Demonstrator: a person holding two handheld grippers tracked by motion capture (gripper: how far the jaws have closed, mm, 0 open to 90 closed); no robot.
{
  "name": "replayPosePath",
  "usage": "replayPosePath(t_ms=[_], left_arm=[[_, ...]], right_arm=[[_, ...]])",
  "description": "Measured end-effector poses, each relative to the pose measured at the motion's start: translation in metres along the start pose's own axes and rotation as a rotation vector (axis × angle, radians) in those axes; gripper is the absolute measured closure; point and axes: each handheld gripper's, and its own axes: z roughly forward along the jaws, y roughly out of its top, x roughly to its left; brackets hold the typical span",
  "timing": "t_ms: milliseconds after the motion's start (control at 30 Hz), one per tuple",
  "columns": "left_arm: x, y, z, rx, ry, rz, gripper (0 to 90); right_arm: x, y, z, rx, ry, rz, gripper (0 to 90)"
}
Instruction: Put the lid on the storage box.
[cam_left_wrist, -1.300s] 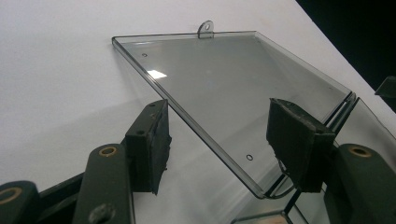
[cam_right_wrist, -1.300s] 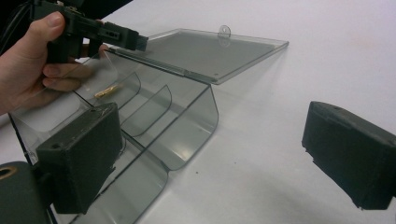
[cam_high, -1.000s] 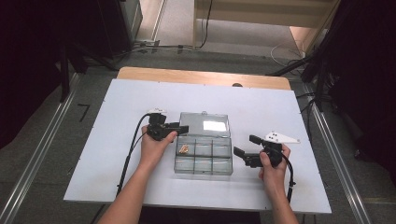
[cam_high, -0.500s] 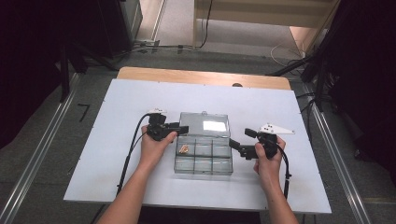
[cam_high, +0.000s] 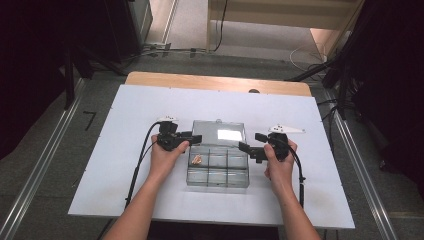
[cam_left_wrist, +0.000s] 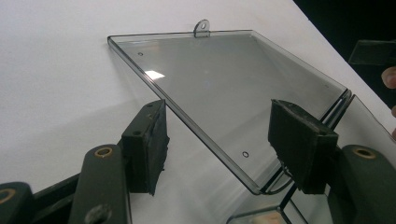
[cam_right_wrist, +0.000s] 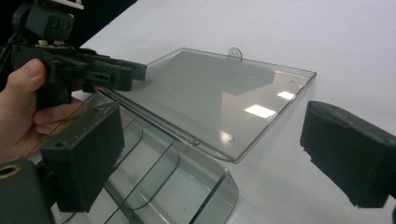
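The clear box (cam_high: 218, 161) is flanked by the left hand-held gripper (cam_high: 196, 138) and right hand-held gripper (cam_high: 246, 145), both spread wide, nothing gripped.

the right gripper (cam_high: 248, 142) has slid left, closing on the clear box's (cam_high: 218, 167) right edge, seemingly just short of touching.

Organizer box (cam_high: 218, 162) on table (cam_high: 125, 115), lid (cam_high: 219, 132) behind.
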Motion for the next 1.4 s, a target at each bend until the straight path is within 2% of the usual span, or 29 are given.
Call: replayPosePath(t_ms=[167, 300, 400, 667, 700, 800, 900, 1200, 1300, 1400], left_arm=[[0.001, 0.0, 0.0, 0.0, -0.005, -0.006, 37.2], [0.001, 0.0, 0.0, 0.001, -0.009, -0.01, 37.3], [0.002, 0.0, 0.0, 0.002, -0.011, -0.015, 37.4], [0.001, 0.0, 0.0, 0.002, -0.01, -0.016, 37.5], [0.001, 0.0, 0.0, 0.002, -0.01, -0.015, 37.6], [0.001, 0.0, 0.0, 0.002, -0.007, -0.014, 37.6], [0.001, 0.0, 0.0, 0.002, -0.005, -0.014, 38.3], [-0.001, -0.001, -0.001, -0.013, 0.011, -0.009, 41.2], [-0.001, -0.001, -0.002, -0.018, 0.01, -0.008, 42.5], [0.0, -0.002, -0.003, -0.031, 0.002, -0.006, 44.2]], right_arm=[[-0.008, 0.003, 0.008, 0.006, -0.009, 0.061, 12.5], [-0.015, 0.005, 0.014, 0.039, -0.019, 0.103, 18.4], [-0.017, 0.007, 0.019, 0.059, -0.008, 0.119, 22.2], [-0.022, 0.007, 0.034, 0.139, -0.058, 0.206, 31.8], [-0.024, 0.006, 0.035, 0.14, -0.056, 0.219, 33.8], [-0.027, 0.004, 0.039, 0.146, -0.011, 0.255, 41.2], [-0.029, 0.003, 0.041, 0.152, 0.004, 0.28, 43.3], [-0.032, 0.002, 0.041, 0.149, 0.024, 0.298, 45.7], [-0.033, 0.002, 0.04, 0.142, 0.041, 0.295, 47.7], [-0.031, 0.003, 0.039, 0.132, 0.035, 0.278, 49.8]])
